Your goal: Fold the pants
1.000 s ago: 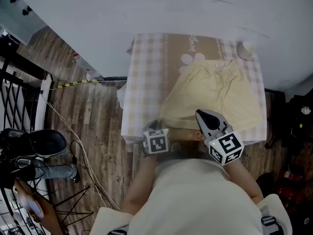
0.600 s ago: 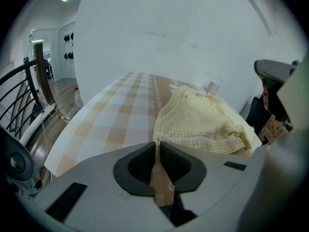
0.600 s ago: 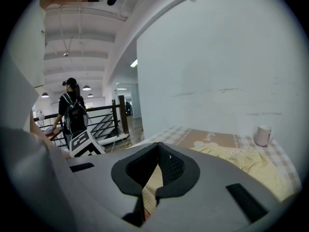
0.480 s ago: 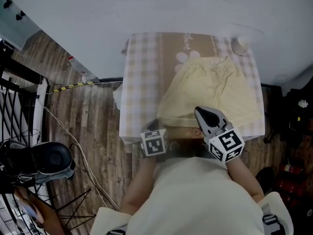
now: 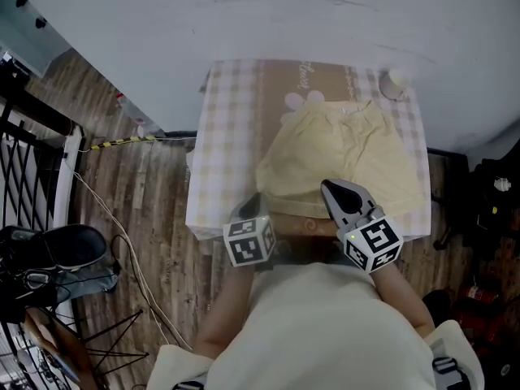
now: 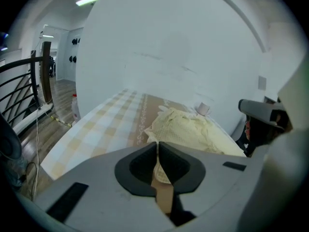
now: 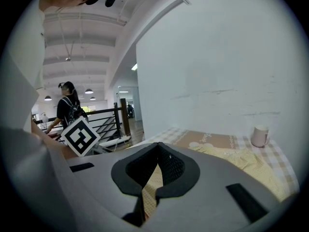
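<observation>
Pale yellow pants [image 5: 341,157] lie spread flat on a table under a checked cloth [image 5: 223,136], waistband toward the wall. My left gripper [image 5: 250,208] is shut and empty at the table's near edge, just left of the pants' near left corner. My right gripper [image 5: 331,190] is also shut and empty, its tips over the near hem. The left gripper view has the shut left gripper [image 6: 158,144] with the pants [image 6: 193,129] ahead. In the right gripper view the shut right gripper [image 7: 158,145] points across the pants [image 7: 246,161].
A small white cup [image 5: 392,81] stands at the table's far right corner, also the cup [image 6: 203,109] and the cup [image 7: 260,136]. A white wall backs the table. Left of it are wooden floor, a cable [image 5: 122,234] and a black railing [image 5: 32,161]. A person [image 7: 67,108] stands far off.
Both grippers stay shut near the table's front edge, hardly moved. The head view has shifted slightly, so the table sits a little further left in the frame.
</observation>
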The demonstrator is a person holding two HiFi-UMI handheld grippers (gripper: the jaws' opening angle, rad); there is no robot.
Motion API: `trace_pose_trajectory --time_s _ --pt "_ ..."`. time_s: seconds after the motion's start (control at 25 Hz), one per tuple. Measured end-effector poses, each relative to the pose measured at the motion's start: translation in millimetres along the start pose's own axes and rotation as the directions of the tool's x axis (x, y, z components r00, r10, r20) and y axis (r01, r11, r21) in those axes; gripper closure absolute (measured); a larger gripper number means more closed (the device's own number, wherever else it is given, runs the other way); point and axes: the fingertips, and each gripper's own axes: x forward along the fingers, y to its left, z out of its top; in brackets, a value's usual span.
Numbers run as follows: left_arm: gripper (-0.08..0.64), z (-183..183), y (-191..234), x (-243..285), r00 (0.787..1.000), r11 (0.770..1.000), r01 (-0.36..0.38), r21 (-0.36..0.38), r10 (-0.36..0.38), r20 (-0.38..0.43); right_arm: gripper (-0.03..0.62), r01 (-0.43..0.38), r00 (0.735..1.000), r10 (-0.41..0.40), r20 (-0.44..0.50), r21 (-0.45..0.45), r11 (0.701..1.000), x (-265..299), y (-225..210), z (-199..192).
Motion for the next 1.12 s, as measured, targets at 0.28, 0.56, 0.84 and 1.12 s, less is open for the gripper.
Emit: trace_pose_trajectory --time_s 0.28,0.56,0.84,1.12 --pt "0.545 12 -53 4 0.999 0.999 0.007 -0.045 -0.005 0.053 0.592 -0.019 1.000 0.019 0.021 0.003 1.000 -32 -44 -1" --pt "0.545 23 -114 11 0.994 0.998 -0.016 -0.065 0.023 0.106 0.592 -0.027 0.999 0.027 0.035 0.023 0.999 -73 -101 -3" --pt "0.545 33 -177 15 0.990 0.999 0.011 -0.044 -0.005 0.142 0.592 -0.048 0.996 0.044 0.072 0.060 0.997 -97 -139 -6" --pt "0.546 31 -247 30 0.988 0.998 0.056 -0.017 -0.053 0.145 0.592 -0.038 0.996 0.032 0.079 0.080 0.996 -134 -182 -19"
